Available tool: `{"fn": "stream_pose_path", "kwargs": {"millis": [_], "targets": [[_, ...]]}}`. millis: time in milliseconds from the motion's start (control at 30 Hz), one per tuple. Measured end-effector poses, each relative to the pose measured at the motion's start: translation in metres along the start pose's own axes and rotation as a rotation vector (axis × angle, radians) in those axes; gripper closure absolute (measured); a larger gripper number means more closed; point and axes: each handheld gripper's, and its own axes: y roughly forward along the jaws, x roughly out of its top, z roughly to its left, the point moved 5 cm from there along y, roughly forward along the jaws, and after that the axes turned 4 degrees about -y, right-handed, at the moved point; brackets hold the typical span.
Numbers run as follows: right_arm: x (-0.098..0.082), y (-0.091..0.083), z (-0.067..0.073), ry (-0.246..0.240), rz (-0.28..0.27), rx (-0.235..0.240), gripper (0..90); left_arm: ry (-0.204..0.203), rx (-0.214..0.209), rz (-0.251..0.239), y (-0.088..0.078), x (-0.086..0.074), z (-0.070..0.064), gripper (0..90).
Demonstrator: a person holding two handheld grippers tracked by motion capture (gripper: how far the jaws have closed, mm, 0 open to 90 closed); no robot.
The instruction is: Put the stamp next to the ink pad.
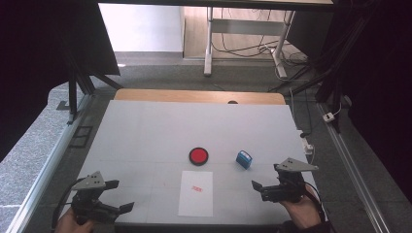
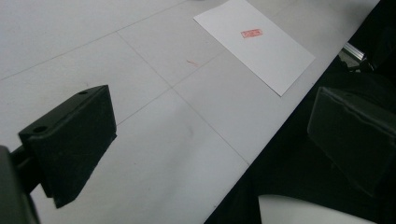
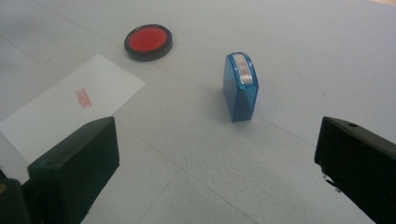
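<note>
We record a white tabletop [image 1: 145,131] with a strip of bare wood along its far edge. Nothing on it is held.

The left gripper [image 1: 119,195] sits at the near left corner of the tabletop, gripped from below by the left hand [image 1: 68,224], which enters at the bottom edge of the high view. Its grey three-cornered plate faces up and its jaws point right, toward the sheet. The jaws stand wide apart with nothing between them; in the left gripper view one jaw lies over the tabletop and the other hangs past the near edge.

The right gripper [image 1: 265,176] sits near the near right corner, held by the right hand [image 1: 303,213], whose wrist comes up from the bottom edge. Its jaws point left and slightly away from the person. We find them wide apart and empty; in the right gripper view the blue stamp stands beyond and between them, untouched.

A white paper sheet [image 1: 196,193] lies flat at the middle of the near edge, bearing a small red stamped mark [image 1: 196,189].

A round black ink pad with a red face [image 1: 198,156] rests just beyond the sheet's far edge, near the tabletop's centre.

The blue stamp [image 1: 244,159] lies right of the ink pad, apart from it, its white label strip upward, and nearer the right gripper than the left.
</note>
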Motion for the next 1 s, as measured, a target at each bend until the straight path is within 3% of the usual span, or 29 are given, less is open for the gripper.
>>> {"fn": "stream_pose_path", "kwargs": {"millis": [400,1000], "targets": [[-0.017,-0.014,-0.004,0.034,0.016,-0.039,0.0,-0.006,0.004,0.001,0.000,0.000,0.000,0.5],[-0.036,-0.021,-0.002,0.039,0.104,-0.076,0.0,-0.015,0.006,0.005,0.000,0.000,0.001,0.0]]}}
